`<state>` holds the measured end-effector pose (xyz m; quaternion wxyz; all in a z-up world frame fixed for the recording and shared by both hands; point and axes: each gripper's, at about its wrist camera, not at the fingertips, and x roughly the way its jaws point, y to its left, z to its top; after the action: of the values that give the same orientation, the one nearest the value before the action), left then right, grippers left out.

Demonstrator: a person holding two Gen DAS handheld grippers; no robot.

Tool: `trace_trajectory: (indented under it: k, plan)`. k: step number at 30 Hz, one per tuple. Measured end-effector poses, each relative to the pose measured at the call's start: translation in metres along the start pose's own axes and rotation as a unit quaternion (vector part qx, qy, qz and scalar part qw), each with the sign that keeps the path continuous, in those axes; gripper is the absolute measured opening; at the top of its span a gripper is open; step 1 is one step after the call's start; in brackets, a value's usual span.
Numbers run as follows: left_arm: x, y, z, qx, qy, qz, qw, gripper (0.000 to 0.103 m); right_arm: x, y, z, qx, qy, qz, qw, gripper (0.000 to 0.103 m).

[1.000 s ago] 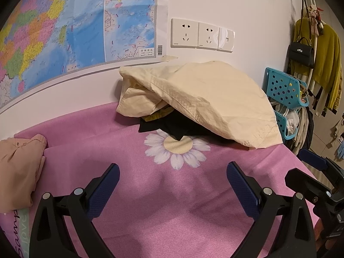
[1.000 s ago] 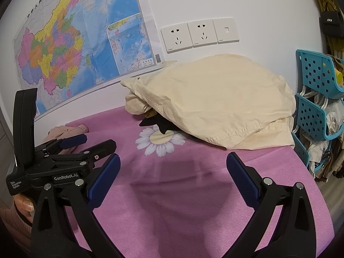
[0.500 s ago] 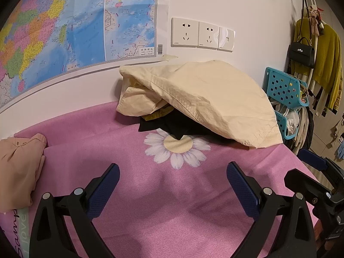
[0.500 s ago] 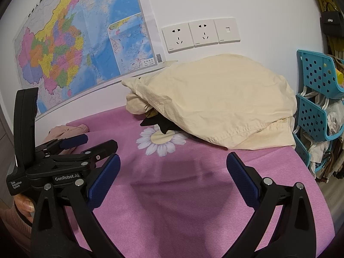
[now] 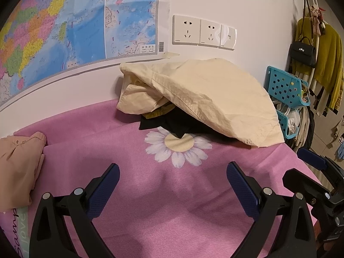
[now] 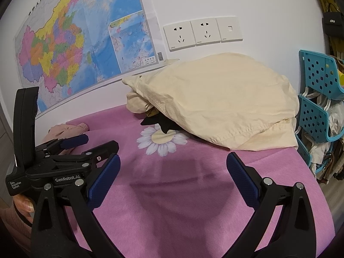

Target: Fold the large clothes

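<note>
Left wrist view: folded peach garment (image 5: pixel 18 165) lies far left on the pink daisy-print cloth (image 5: pixel 172 204); left gripper (image 5: pixel 172 185) hangs released, holding nothing. Crumpled cream fabric garment (image 5: pixel 206 99) heaps against the wall. Right gripper (image 6: pixel 173 175) likewise gapes, empty.

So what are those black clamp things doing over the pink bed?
A person holds a gripper in each hand to fold clothes. The left gripper and the right gripper are both open, hovering over the pink cover, holding nothing. The heap of clothes, a cream garment over a black one, sits unfolded by the wall. A peach garment lies at the left edge.
</note>
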<state>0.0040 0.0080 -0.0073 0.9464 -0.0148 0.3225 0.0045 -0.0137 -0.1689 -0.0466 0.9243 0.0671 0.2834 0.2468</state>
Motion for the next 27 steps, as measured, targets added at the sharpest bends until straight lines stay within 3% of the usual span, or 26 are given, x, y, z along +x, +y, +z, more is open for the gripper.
trace_trajectory:
  k: [17,23,27]
  plan:
    - [0.025,0.012,0.006,-0.01,0.027,0.007,0.9995,0.096,0.026,0.005,0.02,-0.041,0.003,-0.009,0.999,0.097]
    - [0.056,0.04,0.018,-0.03,0.045,0.032,0.998,0.096,0.076,0.015,0.043,-0.116,0.024,-0.028,0.993,0.097]
    - [0.082,0.059,0.026,-0.016,0.044,0.081,0.9956,0.096,0.129,0.03,0.055,-0.19,0.047,-0.058,0.979,0.097]
